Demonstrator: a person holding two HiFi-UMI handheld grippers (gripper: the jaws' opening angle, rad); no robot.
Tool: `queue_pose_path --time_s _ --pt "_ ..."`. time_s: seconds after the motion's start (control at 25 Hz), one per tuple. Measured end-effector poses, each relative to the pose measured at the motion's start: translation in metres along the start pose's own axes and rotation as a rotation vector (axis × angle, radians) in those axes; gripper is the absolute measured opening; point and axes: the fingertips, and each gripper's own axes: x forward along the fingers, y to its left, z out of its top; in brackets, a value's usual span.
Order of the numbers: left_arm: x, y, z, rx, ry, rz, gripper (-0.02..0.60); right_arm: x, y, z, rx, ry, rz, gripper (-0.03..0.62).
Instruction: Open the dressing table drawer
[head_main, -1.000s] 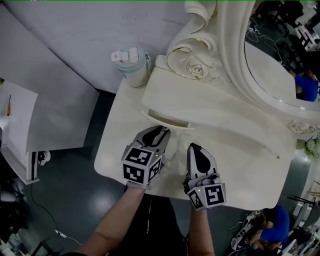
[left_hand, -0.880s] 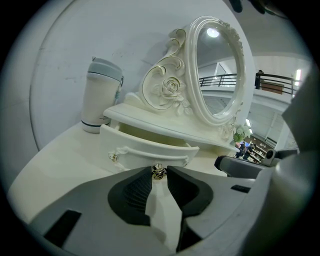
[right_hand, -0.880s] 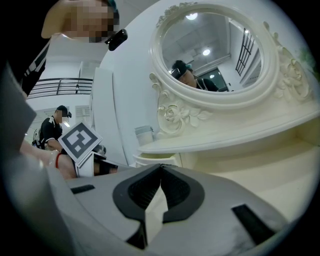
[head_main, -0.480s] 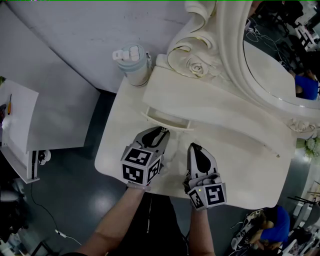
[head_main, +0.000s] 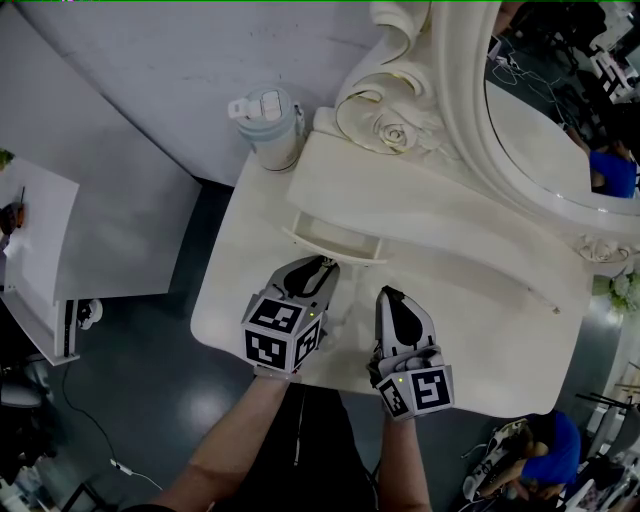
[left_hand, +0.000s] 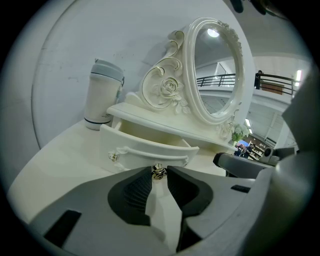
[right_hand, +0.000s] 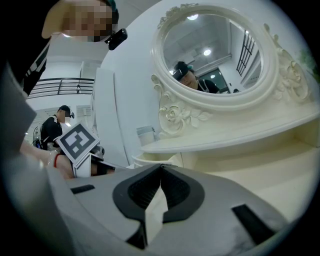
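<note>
Pinching the drawer knob (left_hand: 158, 172) in my left claw (left_hand: 159, 169), right claw (right_hand: 161, 166) clenched empty, I reckon pulling it nearer comes next.

In the head view the left gripper (head_main: 322, 266) hides the knob (left_hand: 158, 171) of the drawer (head_main: 335, 240), the shelf (head_main: 430, 200) covers most of its inside, and the oval mirror (head_main: 550, 140) runs off the right edge.
</note>
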Motion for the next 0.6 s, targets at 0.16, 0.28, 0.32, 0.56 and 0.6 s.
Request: queue_pose_path --time_s 0.16,0.28,0.32,0.56,0.6 --pt "-0.0018 -0.0006 -0.0009 -0.002 0.0 0.001 0.112 -0.0008 0.0005 0.001 -0.003 -0.001 0.002 0.003" --pt "-0.0028 -0.001 -0.0021 -0.002 0.001 0.002 0.112 -0.0015 0.0006 0.0007 -0.003 0.0 0.002 0.003" --pt "-0.0032 -0.0011 -0.0027 -0.003 0.001 0.002 0.112 -0.0018 0.0005 0.0004 -0.002 0.0 0.002 0.003" --pt "-0.0055 -0.0027 -0.0053 -0.008 0.004 0.003 0.112 -0.0031 -0.0003 0.0003 -0.001 0.001 0.002 0.003" --pt "-0.0058 -0.003 -0.0055 -0.01 0.003 0.003 0.112 -0.0032 -0.0004 0.0004 -0.001 0.002 0.003 0.003"
